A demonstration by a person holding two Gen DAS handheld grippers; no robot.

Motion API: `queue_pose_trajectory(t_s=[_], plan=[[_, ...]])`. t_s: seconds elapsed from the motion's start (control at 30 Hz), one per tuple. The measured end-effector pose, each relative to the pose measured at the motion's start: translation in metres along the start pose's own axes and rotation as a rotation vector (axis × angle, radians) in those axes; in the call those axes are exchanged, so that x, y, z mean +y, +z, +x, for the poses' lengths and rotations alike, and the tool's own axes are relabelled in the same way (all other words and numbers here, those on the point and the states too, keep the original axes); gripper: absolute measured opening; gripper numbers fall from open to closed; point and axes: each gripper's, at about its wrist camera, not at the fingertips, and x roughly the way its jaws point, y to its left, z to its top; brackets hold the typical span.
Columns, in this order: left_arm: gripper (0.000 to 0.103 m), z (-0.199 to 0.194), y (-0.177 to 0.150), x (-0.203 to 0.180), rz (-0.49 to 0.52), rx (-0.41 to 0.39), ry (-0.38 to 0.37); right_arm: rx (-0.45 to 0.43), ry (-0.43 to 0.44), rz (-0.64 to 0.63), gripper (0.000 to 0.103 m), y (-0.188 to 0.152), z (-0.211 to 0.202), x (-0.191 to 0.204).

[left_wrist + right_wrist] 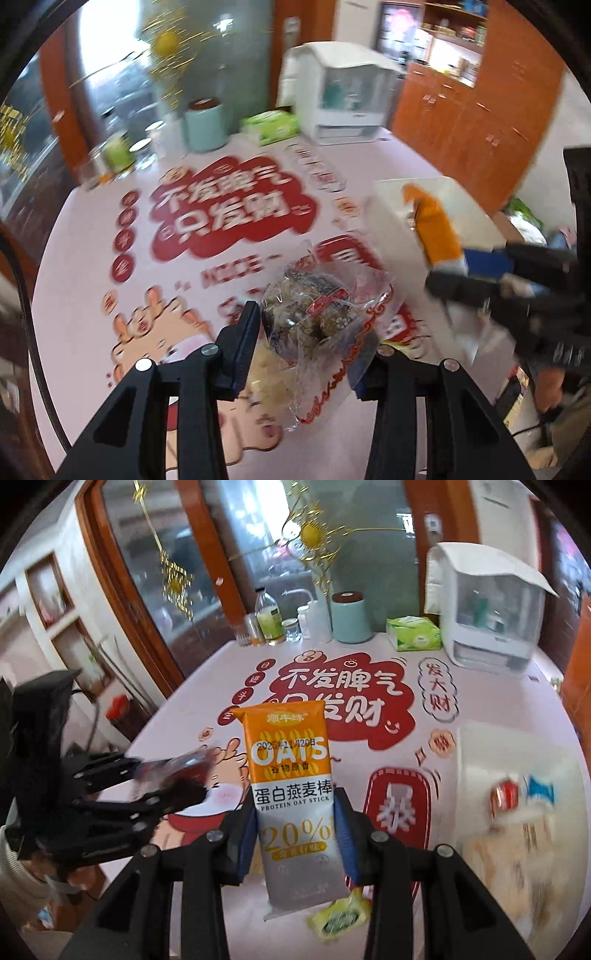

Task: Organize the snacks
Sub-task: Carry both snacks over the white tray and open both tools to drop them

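Observation:
My left gripper (314, 325) is shut on a clear-wrapped nut snack packet (314, 299) with red trim, held above the table. My right gripper (295, 805) is shut on an orange and grey protein oat stick (291, 782), held upright. In the left wrist view the oat stick (432, 225) shows over a white storage box (402, 214) at the right. In the right wrist view the white box (517, 812) lies at the right with several wrapped snacks inside. A small yellow wrapped candy (341, 917) lies on the table under the oat stick.
The table (480, 701) has a pink cloth with red print. At its far edge stand a mint canister (349, 618), a green tissue pack (413, 633), a white appliance (491, 616) and several bottles (269, 618). Orange cabinets (472, 96) stand beyond.

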Motion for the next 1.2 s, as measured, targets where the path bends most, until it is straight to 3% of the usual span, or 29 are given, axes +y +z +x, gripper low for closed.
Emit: queue_pose_trajectory(t_s=[0.17, 0.5, 0.63, 0.8, 1.07, 1.1, 1.13, 1.2], plan=[[0.041, 0.001, 0.017, -0.056, 0.092, -0.008, -0.06, -0.029, -0.023, 0.053, 0.039, -0.028, -0.037, -0.016], [0.041, 0.012, 0.057, -0.158, 0.257, -0.038, -0.13, -0.152, -0.213, 0.215, 0.039, -0.059, -0.104, -0.078], [0.041, 0.025, 0.076, -0.187, 0.302, -0.049, -0.119, -0.203, -0.264, 0.306, 0.04, -0.061, -0.12, -0.103], [0.041, 0.044, 0.099, -0.212, 0.335, -0.064, -0.092, -0.233, -0.412, 0.379, 0.04, -0.055, -0.132, -0.135], [0.043, 0.075, 0.134, -0.227, 0.339, -0.07, -0.026, -0.245, -0.534, 0.413, 0.04, -0.036, -0.136, -0.171], [0.047, 0.079, 0.138, -0.227, 0.336, -0.069, -0.008, -0.242, -0.54, 0.414, 0.04, -0.032, -0.134, -0.175], [0.067, 0.083, 0.141, -0.227, 0.335, -0.065, 0.011, -0.236, -0.547, 0.415, 0.04, -0.03, -0.133, -0.178], [0.082, 0.087, 0.145, -0.225, 0.317, -0.078, 0.076, -0.224, -0.567, 0.42, 0.044, -0.024, -0.128, -0.184]])
